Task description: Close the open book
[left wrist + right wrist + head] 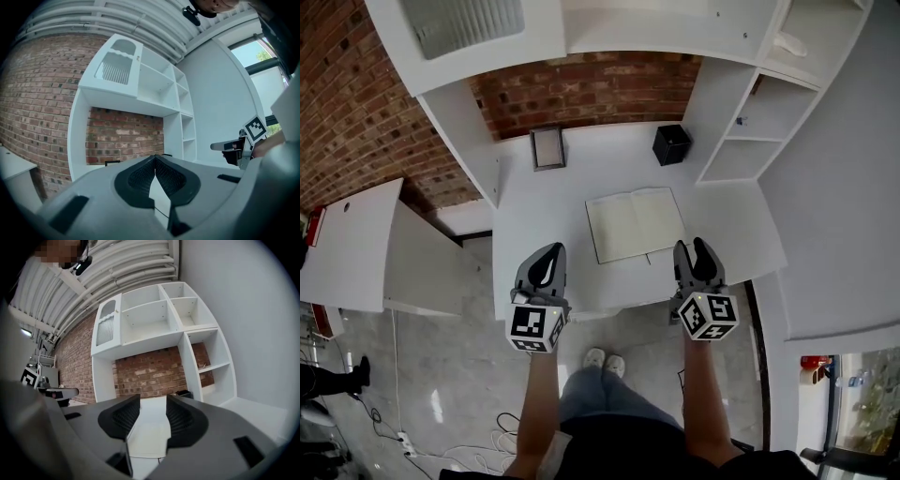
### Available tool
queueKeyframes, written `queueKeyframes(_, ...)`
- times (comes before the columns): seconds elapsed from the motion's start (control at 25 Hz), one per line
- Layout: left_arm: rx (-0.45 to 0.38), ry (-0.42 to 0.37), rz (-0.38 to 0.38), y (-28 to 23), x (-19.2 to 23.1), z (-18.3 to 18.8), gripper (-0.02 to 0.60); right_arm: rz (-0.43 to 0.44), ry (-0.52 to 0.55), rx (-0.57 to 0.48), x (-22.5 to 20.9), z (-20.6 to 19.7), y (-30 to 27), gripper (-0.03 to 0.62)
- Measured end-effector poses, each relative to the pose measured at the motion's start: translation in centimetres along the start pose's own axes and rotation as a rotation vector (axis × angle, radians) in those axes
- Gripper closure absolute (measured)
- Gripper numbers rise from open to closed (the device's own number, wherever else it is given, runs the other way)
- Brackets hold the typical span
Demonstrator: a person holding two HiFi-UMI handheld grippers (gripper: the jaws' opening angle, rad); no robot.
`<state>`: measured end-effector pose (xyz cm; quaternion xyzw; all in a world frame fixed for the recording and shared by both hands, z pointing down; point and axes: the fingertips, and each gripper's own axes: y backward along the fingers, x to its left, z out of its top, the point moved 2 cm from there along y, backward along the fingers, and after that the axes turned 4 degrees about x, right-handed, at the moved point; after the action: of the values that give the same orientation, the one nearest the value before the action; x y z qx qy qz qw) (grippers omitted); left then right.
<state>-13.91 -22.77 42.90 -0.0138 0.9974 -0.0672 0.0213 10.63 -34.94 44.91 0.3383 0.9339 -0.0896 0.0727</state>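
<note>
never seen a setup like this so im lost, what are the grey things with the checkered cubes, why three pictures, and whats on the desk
There is no robot here. A person holds a hand-held gripper in each hand, and the marker cube on each is part of that tool. The top-down picture comes from a camera on the person's head. The other two come from cameras riding on each gripper, looking along its jaws.

On the white desk lies an open book. A small black box and a dark-framed flat item sit further back.

Nothing is held. The left gripper has its jaws together and the right gripper has them apart. Both are near the desk's front edge, not touching the book.
</note>
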Motion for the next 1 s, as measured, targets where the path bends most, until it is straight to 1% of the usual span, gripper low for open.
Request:
queueKeyframes(0.16,0.018,0.015,0.004,0.0,0.4,-0.8,0.574,0.04,0.068,0.048,0.7,-0.5,-2.4,0.439)
queueKeyframes(0.32,0.033,0.033,0.014,0.1,0.9,-1.8,0.574,0.092,0.173,0.115,1.3,-1.1,-5.3,0.439)
queueKeyframes(0.4,0.04,0.04,0.021,0.2,1.2,-2.2,0.574,0.124,0.243,0.16,1.9,-1.8,-6.7,0.439)
queueKeyframes(0.56,0.053,0.058,0.037,0.6,1.7,-3.0,0.574,0.21,0.433,0.275,3.5,-4.4,-9.2,0.439)
queueKeyframes(0.72,0.067,0.068,0.049,1.2,1.9,-3.8,0.574,0.316,0.673,0.37,6.1,-7.4,-10.7,0.439)
queueKeyframes(0.84,0.073,0.078,0.054,1.7,2.1,-4.4,0.574,0.41,0.876,0.436,8.1,-10.2,-11.0,0.439)
queueKeyframes(1.0,0.083,0.093,0.057,2.1,2.2,-5.2,0.574,0.511,1.074,0.52,9.8,-14.3,-10.5,0.439)
